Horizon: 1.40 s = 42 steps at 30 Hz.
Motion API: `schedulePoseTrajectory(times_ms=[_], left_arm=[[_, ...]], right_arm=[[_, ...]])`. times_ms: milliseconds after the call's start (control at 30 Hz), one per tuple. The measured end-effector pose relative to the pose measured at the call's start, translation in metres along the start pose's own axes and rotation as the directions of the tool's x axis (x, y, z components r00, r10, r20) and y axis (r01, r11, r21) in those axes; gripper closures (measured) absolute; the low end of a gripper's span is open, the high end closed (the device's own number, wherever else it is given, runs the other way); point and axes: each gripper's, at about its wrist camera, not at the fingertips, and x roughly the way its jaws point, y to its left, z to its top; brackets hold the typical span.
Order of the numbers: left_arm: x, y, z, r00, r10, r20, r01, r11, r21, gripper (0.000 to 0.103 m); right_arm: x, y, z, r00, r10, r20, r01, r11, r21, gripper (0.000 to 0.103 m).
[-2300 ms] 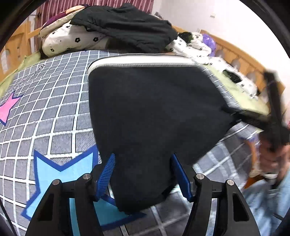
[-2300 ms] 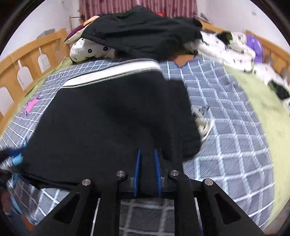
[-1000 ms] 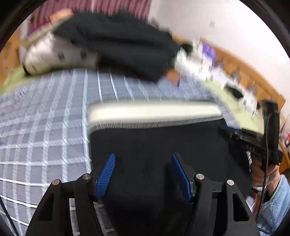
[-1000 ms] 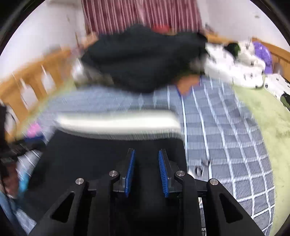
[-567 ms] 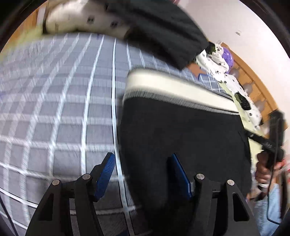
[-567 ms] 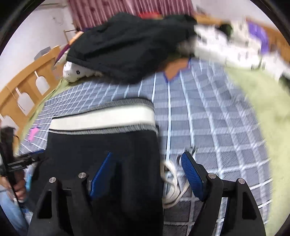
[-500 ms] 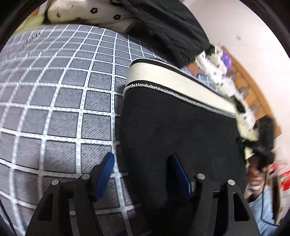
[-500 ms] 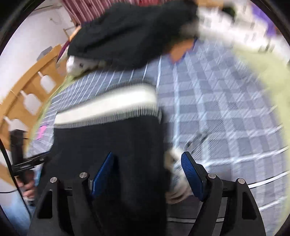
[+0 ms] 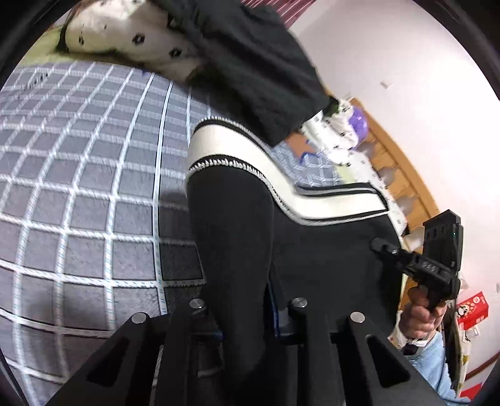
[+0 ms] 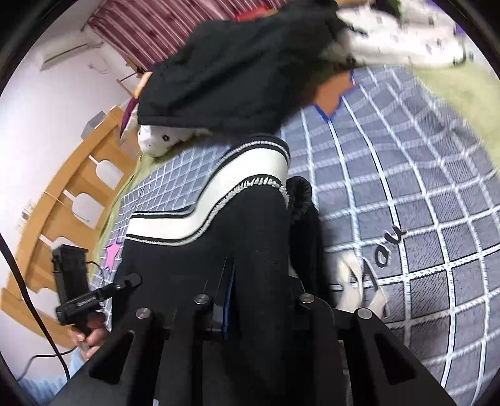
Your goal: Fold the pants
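I have both grippers, left (image 9: 247, 312) and right (image 10: 250, 309), with jaws just closed on the black pants (image 9: 312, 250), raising the fabric off the bed (image 9: 78, 187) for the next fold.

White wall (image 9: 390, 47), wooden bed rail (image 10: 62, 200), striped curtain (image 10: 150, 28)

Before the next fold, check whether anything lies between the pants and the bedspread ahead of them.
Nothing visible blocks it. Both hand-held grippers, left and right, have just closed on the pants. The checked bedspread beside them is bare; the dark clothes pile sits beyond the waistband.
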Motion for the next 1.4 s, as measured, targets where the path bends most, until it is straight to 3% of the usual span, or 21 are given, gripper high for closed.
schedulePoseTrajectory(times_ms=[67,167,233,333,400,467,533,600,633,667,767,900,967,1000,1100,1167,1233,1400], left_arm=[[-0.021,0.001,0.006,1.000,0.016,0.023,-0.017,1.000,0.014,0.085],[-0.067,0.022,0.022,0.995,0.066,0.071,-0.067,0.998,0.005,0.085],[-0.090,0.043,0.034,0.990,0.129,0.063,-0.129,0.992,-0.008,0.084],[-0.108,0.071,0.039,0.963,0.264,0.050,-0.267,0.962,0.053,0.083],[-0.105,0.095,0.036,0.950,0.312,0.024,-0.313,0.948,0.062,0.081],[-0.092,0.122,0.028,0.948,0.319,-0.015,-0.318,0.947,0.033,0.075],[-0.086,0.141,0.017,0.937,0.349,-0.012,-0.349,0.937,0.025,0.065],[-0.090,0.144,0.013,0.936,0.351,0.026,-0.351,0.936,0.033,0.058],[-0.095,0.140,0.014,0.927,0.371,0.053,-0.374,0.926,0.046,0.058],[-0.100,0.139,0.015,0.920,0.386,0.068,-0.390,0.919,0.057,0.058],[-0.113,0.120,0.025,0.891,0.426,0.156,-0.445,0.888,0.113,0.053],[-0.101,0.096,0.051,0.891,0.411,0.190,-0.446,0.871,0.207,0.052],[-0.083,0.089,0.060,0.873,0.443,0.203,-0.483,0.842,0.240,0.052],[-0.069,0.091,0.065,0.854,0.478,0.205,-0.518,0.819,0.247,0.052],[-0.038,0.107,0.066,0.837,0.524,0.157,-0.547,0.802,0.239,0.052],[-0.029,0.106,0.063,0.830,0.525,0.186,-0.557,0.789,0.259,0.048],[-0.025,0.103,0.058,0.828,0.519,0.212,-0.560,0.777,0.285,0.041],[-0.023,0.106,0.057,0.831,0.510,0.224,-0.556,0.783,0.279,0.040]], right_arm=[[-0.004,0.028,-0.001,1.000,-0.012,0.016,0.012,1.000,-0.019,0.082],[-0.001,0.067,0.000,0.999,0.043,0.032,-0.042,0.999,-0.019,0.083],[0.008,0.095,-0.001,0.995,0.094,0.029,-0.093,0.995,-0.023,0.083],[0.035,0.134,-0.006,0.984,0.176,0.017,-0.176,0.984,-0.018,0.083],[0.062,0.153,-0.014,0.982,0.186,-0.001,-0.186,0.982,-0.044,0.083],[0.095,0.158,-0.022,0.992,0.121,-0.041,-0.124,0.989,-0.082,0.081],[0.127,0.150,-0.029,0.996,-0.058,-0.061,0.049,0.989,-0.141,0.065],[0.133,0.142,-0.027,0.994,-0.072,-0.078,0.059,0.986,-0.154,0.056],[0.130,0.144,-0.024,0.990,-0.101,-0.094,0.084,0.982,-0.169,0.046],[0.122,0.150,-0.019,0.982,-0.159,-0.098,0.135,0.968,-0.214,0.045],[0.093,0.169,-0.015,0.967,-0.246,0.073,0.256,0.913,-0.318,0.047],[0.094,0.201,-0.001,0.972,-0.178,0.152,0.227,0.876,-0.426,0.056],[0.109,0.213,0.005,0.972,-0.166,0.166,0.225,0.861,-0.457,0.057],[0.122,0.215,0.007,0.973,-0.169,0.155,0.223,0.855,-0.469,0.057],[0.170,0.199,0.002,0.963,-0.247,0.106,0.267,0.823,-0.501,0.059],[0.170,0.189,0.002,0.973,-0.195,0.126,0.232,0.841,-0.490,0.059],[0.171,0.183,0.008,0.981,-0.171,0.096,0.196,0.867,-0.457,0.059],[0.180,0.186,0.007,0.980,-0.175,0.093,0.198,0.863,-0.464,0.059]])
